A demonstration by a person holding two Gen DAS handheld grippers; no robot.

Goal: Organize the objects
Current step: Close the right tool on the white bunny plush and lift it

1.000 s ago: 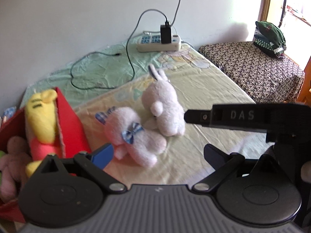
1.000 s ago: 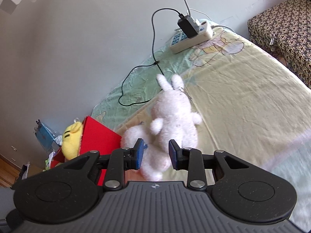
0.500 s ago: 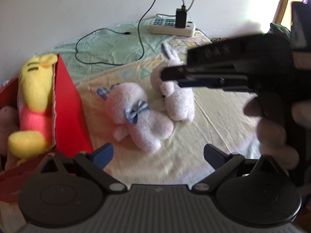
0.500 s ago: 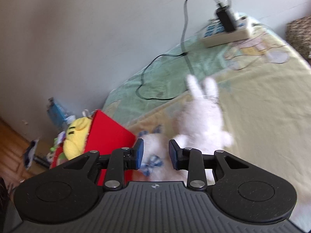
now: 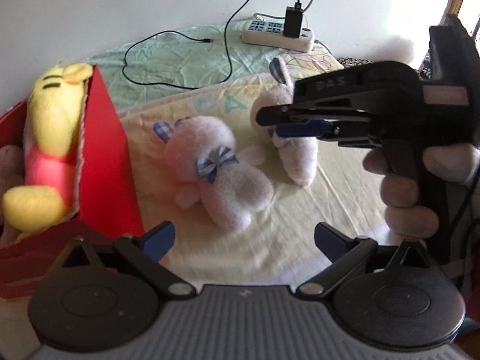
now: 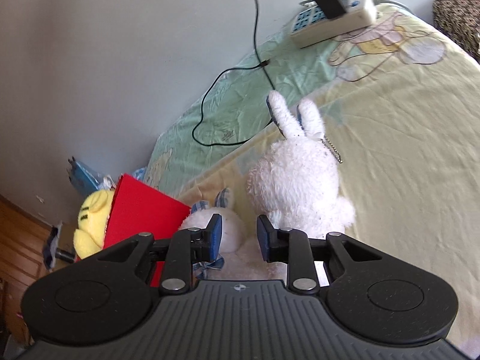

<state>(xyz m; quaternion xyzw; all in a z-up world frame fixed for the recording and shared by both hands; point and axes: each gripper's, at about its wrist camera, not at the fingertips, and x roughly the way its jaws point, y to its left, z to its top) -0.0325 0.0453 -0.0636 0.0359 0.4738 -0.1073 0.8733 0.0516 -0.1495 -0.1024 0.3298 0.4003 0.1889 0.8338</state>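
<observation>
**Two grippers hovering over the plush rabbits**

The left gripper is hanging with its fingers spread wide, nothing between them, just near of the bow-tie rabbit lying on the bedsheet. The right gripper — gripped by a hand — is sitting above both toys, its pads narrowly parted and holding nothing. The long-eared rabbit is lying right of the bow-tie one, touching it. At left, the red box is holding a yellow plush.
</observation>
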